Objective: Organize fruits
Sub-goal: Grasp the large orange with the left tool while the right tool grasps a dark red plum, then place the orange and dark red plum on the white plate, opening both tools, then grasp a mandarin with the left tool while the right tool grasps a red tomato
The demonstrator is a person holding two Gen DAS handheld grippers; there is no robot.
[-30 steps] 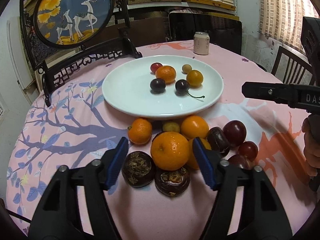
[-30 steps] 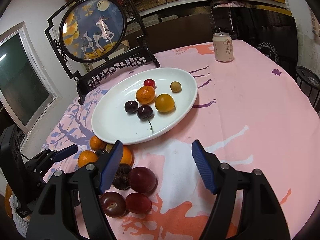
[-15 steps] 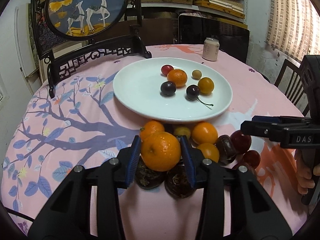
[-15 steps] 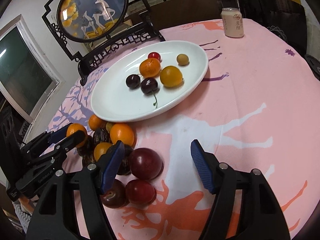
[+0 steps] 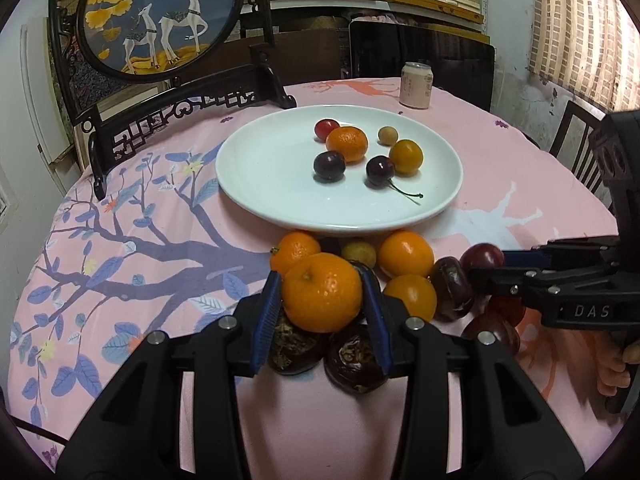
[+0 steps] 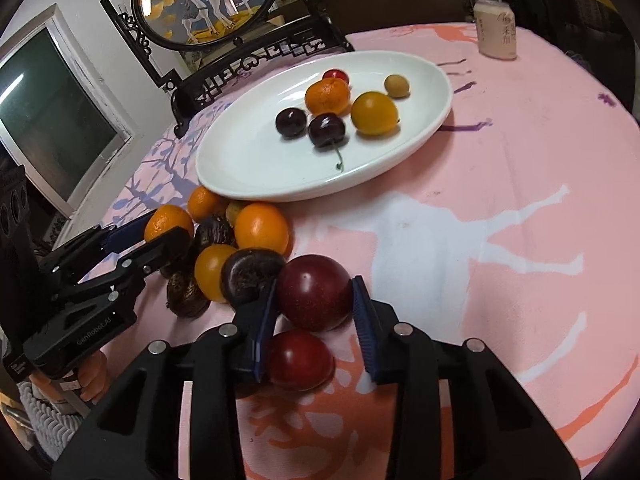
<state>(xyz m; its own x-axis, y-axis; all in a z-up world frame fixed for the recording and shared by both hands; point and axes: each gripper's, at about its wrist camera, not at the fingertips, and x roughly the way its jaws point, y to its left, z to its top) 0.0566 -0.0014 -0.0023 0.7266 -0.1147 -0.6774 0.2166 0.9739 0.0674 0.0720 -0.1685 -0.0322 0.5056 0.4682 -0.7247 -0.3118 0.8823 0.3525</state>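
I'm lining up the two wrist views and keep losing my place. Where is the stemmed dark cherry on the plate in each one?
Left wrist view: the stemmed cherry lies right of centre on the white plate, beside the yellow fruit.
Right wrist view: the cherry sits mid-plate, stem pointing toward the camera.
Shared landmark: the drink can beyond the plate.

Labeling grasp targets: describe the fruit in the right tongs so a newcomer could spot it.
Start at the white plate, then come to the loose fruit pile on the pink tablecloth at its near edge. The plum is the large, smooth, dark-red one between the closing right tongs, bigger than the redder plum just below it.
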